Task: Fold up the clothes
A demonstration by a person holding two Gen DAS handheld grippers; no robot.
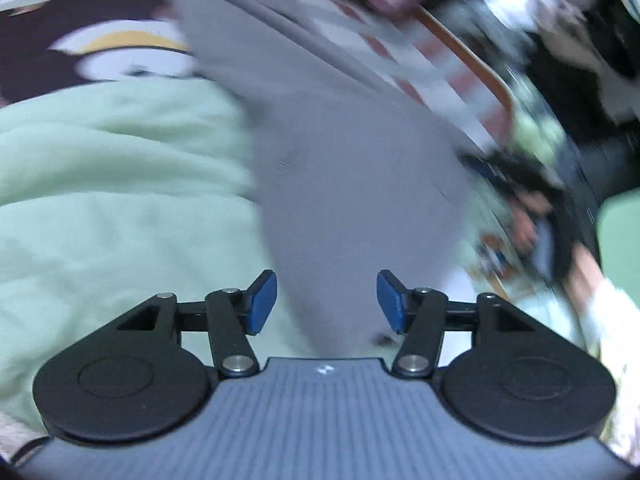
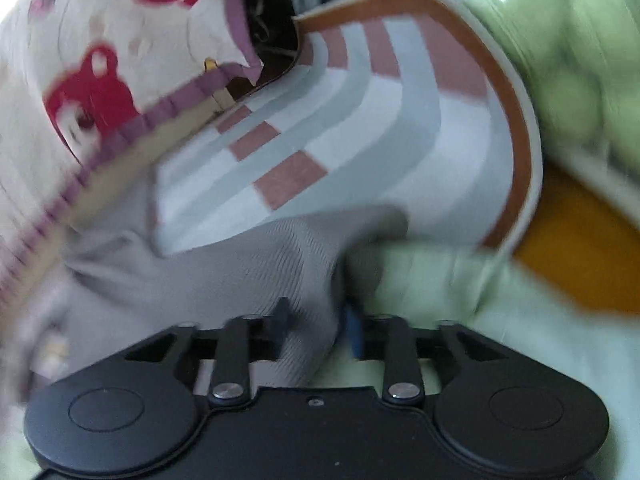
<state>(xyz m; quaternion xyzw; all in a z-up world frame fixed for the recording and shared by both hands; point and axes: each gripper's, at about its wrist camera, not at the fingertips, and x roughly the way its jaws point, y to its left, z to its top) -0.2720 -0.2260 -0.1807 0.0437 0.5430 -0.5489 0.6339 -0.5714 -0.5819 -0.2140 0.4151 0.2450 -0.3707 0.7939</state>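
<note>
Garment: grey ribbed knit garment (image 1: 352,184) lying over pale green fleece blanket (image 1: 120,184).
Left tool (image 1: 326,302): spread, empty, above garment.
Right tool (image 2: 320,330): pinching garment's edge.

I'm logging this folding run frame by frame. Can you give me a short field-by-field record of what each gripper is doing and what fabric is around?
left gripper: open, blue pads apart, nothing between them
right gripper: shut on the grey garment
grey garment: ribbed knit, hanging or stretched in front of the left gripper, bunched at the right gripper's fingers
surface: pale green blanket under both grippers
nearby: striped cloth with brown edge; white fabric with red prints
image quality: motion blur in both views
</note>
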